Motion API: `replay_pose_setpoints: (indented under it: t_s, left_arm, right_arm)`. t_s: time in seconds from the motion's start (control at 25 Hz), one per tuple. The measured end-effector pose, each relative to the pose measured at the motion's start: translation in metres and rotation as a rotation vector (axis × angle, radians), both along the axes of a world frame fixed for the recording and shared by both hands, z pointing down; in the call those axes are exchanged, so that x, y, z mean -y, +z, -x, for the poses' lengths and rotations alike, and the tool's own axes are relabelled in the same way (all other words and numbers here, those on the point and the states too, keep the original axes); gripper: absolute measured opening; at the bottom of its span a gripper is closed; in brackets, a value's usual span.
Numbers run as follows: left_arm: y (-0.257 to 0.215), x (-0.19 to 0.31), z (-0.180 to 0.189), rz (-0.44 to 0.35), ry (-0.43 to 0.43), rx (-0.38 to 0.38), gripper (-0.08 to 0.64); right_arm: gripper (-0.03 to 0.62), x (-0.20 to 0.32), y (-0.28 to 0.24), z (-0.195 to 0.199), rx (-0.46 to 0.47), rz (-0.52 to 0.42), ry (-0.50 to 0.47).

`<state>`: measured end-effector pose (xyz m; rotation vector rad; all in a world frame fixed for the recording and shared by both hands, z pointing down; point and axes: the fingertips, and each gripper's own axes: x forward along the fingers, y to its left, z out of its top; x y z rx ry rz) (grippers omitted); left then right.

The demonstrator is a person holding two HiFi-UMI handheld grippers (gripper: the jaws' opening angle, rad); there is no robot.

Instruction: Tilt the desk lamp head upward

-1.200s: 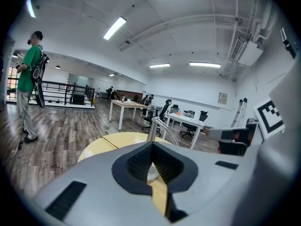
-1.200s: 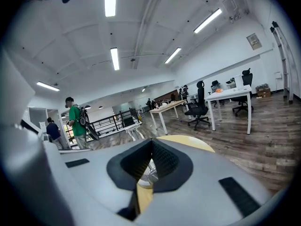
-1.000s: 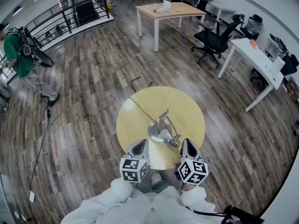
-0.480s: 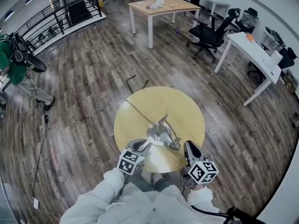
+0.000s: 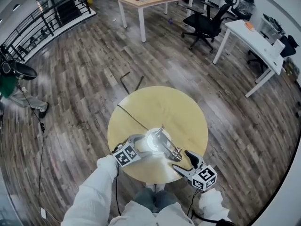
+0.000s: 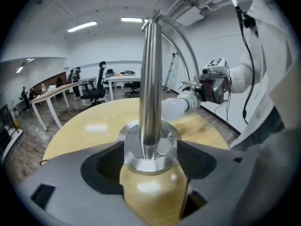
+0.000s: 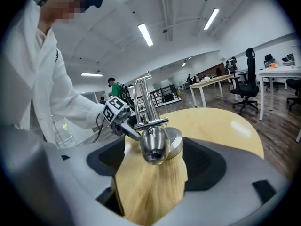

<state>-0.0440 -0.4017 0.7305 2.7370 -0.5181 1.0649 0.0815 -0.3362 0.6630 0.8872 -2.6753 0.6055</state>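
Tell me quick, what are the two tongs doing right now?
Left tongs: opening, lamp base between them, not gripped.
Right tongs: opening, lamp head between them, not gripped.

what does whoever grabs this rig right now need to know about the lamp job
Left tool: jaws opening, one on each side of the lamp base, not gripping it.
Right tool: jaws opening, lamp head between them, not gripped.
Desk lamp stands on the round wooden table, toward the person's edge, its head low beside the base.
Done: both tools lined up.
Left: probably close left on the base to steady it, close right on the head, tilt it upward.
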Motion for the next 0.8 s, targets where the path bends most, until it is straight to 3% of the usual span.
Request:
replay_pose_setpoints:
  t_s: [0.08,0.28,0.44,0.8]
  left_arm:
    - [0.009,0.015,-0.007,-0.019,0.074,0.046,0.336]
    - [0.022,0.027,-0.026,0.014,0.132,0.048,0.336]
    - [0.025,0.032,-0.025,0.063,0.127,0.022,0.334]
    - [0.026,0.033,-0.031,0.096,0.121,0.09,0.331]
  right_arm:
    - [0.365,0.012,0.005,0.01,0.003,-0.019,-0.011]
    - [0.356,0.026,0.025,0.017,0.001,-0.009,0.011]
    - [0.273,0.024,0.023,0.024,0.023,0.002,0.001]
    - [0.267,0.017,0.015,0.01,-0.051,0.021,0.028]
